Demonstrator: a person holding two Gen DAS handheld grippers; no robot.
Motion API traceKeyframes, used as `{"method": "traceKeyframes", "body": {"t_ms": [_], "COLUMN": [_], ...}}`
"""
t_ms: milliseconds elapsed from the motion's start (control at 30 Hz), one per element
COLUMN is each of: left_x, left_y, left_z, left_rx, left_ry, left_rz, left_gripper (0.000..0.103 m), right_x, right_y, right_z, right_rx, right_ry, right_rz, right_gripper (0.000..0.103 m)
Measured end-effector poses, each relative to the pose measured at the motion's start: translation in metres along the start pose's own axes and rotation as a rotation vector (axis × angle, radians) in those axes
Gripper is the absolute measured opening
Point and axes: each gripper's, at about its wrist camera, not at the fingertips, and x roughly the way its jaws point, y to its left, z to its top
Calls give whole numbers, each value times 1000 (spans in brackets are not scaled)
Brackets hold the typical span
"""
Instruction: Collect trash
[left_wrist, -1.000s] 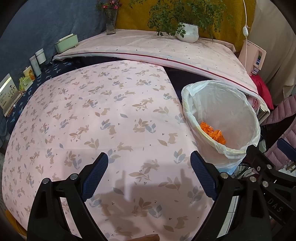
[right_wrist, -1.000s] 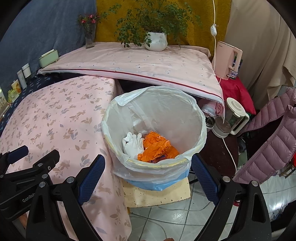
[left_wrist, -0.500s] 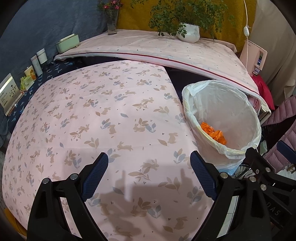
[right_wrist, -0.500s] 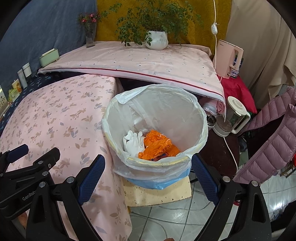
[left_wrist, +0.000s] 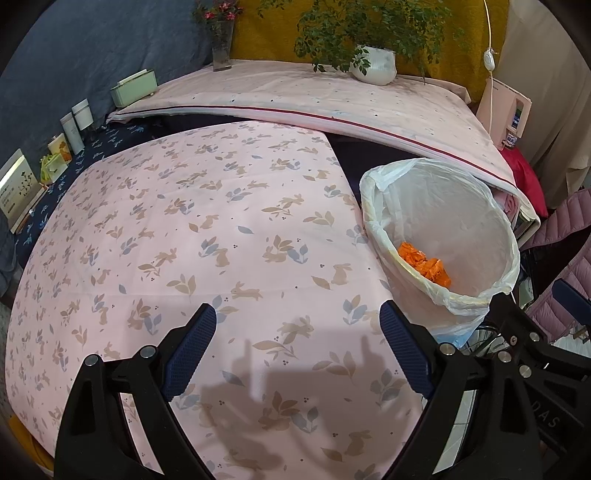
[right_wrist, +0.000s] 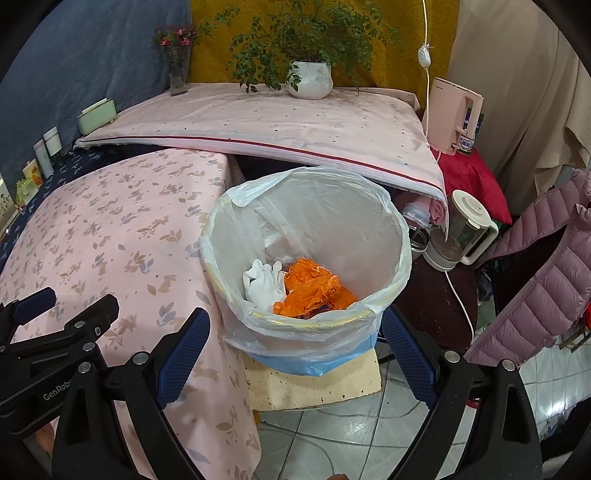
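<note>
A trash bin (right_wrist: 314, 325) lined with a clear bag stands beside the table's right edge; it also shows in the left wrist view (left_wrist: 461, 299). Inside lie a crumpled orange plastic bag (right_wrist: 314, 290) and a white glove (right_wrist: 264, 282); only the orange bag (left_wrist: 424, 264) shows in the left wrist view. My left gripper (left_wrist: 297, 345) is open and empty over the pink rabbit-print tablecloth (left_wrist: 184, 229). My right gripper (right_wrist: 295, 349) is open and empty, just in front of the bin.
A raised shelf (left_wrist: 295, 96) behind the table holds a potted plant (left_wrist: 373, 66), a flower vase (left_wrist: 221, 48) and a green box (left_wrist: 135, 88). Small bottles (left_wrist: 75, 125) line the left. A blender (right_wrist: 461, 229) and a purple jacket (right_wrist: 546, 295) are right of the bin.
Both grippers have drifted very slightly; the view of the bin and table is nearly the same. Both stay open and empty.
</note>
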Motion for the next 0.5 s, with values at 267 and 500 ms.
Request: {"method": "traceKeyframes", "body": {"t_ms": [267,500], "left_x": [0,1], "left_y": [-1,-5], "left_z": [0,3], "left_rx": [0,10], "left_ry": [1,3], "left_rz": [-2,-3], "left_gripper": [86,86], "right_x": [0,0], "right_y": [-1,-7], "right_z": [0,2], "right_rx": [1,10], "right_ry": [0,0], "right_rz": [0,-4], "right_gripper": [90,90]}}
